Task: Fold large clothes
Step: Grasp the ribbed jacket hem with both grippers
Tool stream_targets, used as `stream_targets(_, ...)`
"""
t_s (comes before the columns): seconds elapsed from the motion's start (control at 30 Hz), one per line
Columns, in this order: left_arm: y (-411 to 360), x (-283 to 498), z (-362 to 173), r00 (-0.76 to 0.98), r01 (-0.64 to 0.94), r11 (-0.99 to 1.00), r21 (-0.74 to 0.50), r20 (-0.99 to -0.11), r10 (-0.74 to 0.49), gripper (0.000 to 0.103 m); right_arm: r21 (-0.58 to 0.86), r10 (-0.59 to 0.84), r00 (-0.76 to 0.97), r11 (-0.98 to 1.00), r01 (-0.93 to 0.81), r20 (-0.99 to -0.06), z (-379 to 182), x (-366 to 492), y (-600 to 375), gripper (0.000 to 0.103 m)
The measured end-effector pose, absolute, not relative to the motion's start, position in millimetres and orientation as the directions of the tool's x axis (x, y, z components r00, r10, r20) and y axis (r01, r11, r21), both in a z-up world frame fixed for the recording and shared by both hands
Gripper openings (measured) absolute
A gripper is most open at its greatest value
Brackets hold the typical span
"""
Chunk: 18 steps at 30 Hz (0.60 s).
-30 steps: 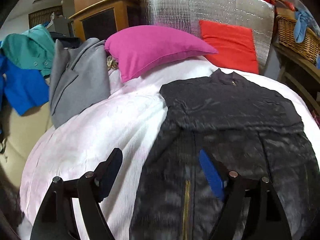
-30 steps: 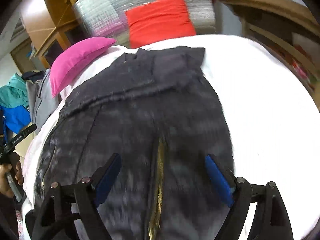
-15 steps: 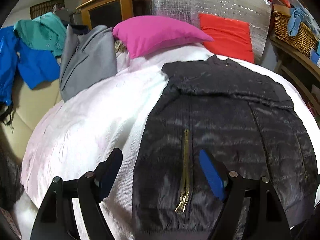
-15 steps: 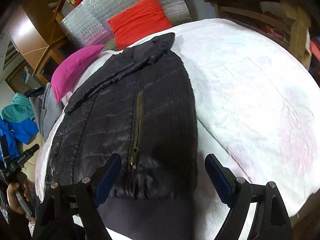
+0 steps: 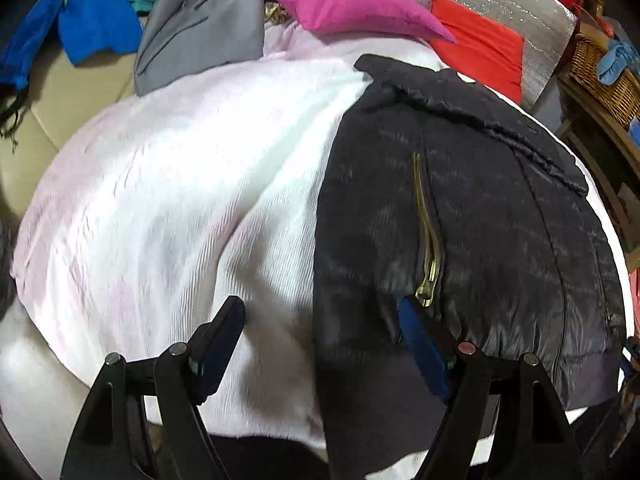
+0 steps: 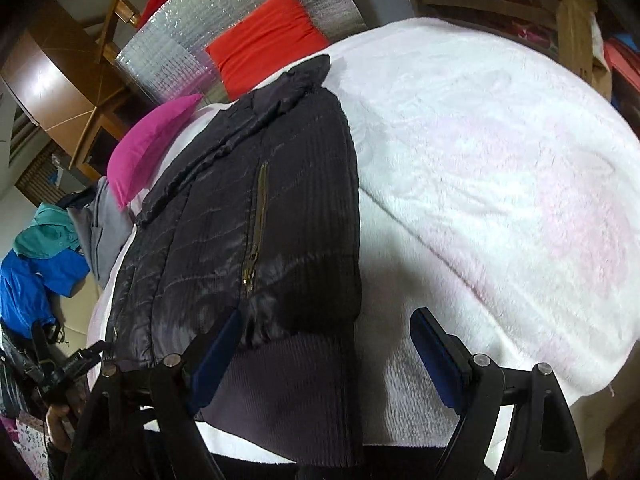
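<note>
Left wrist view: jacket (image 5: pixel 472 216) is laid flat on the blanket (image 5: pixel 168 184), hem nearest. Left gripper (image 5: pixel 320 320) and right gripper (image 6: pixel 324 332) are held over the hem corners, jaws apart, nothing clamped. Puffy, light, slippery shell is judged; the ribbed hem (image 6: pixel 288 396) is best pinched.

One black jacket (image 5: pixel 460 208), two cushions, pink (image 5: pixel 352 8) and red (image 5: pixel 480 48), one wicker basket (image 5: pixel 604 76).

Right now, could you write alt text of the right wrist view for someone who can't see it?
A black quilted jacket with a brass zipper lies flat on a white blanket. The right gripper hangs over its hem corner, jaws open. Pink pillow and red cushion lie behind.
</note>
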<state>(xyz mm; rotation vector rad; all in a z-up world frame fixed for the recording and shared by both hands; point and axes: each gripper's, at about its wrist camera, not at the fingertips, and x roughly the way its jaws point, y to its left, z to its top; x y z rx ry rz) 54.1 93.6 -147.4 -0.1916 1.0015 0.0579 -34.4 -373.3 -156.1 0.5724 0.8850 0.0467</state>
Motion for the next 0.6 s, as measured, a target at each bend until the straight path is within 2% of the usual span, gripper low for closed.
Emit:
stream_targets(0.2, 90, 40, -152, 0.535, -0.114, 0.985, -0.131, -0.843, -0.050, 0.080, 0.496, 0.319, 0.635, 0.861, 0.117, -0.703, -158, -37, -357, 0.086)
stream_targets(0.37, 89, 38, -156, 0.530, -0.117, 0.986, -0.120, -0.847, -0.040, 0.080, 0.505, 0.327, 0.626, 0.854, 0.124, -0.708, -163, -37, -358, 0.069)
stream_targets(0.43, 90, 37, -157, 0.531, -0.115, 0.986, -0.121, -0.846, -0.042, 0.080, 0.502, 0.325, 0.622, 0.856, 0.127, -0.712, -165, -37, -357, 0.057)
stream_targets(0.6, 89, 36, -161, 0.523, -0.103, 0.986, -0.130, -0.850, -0.058, 0.080, 0.508, 0.330, 0.614, 0.851, 0.136, -0.717, -167, -36, -358, 0.055)
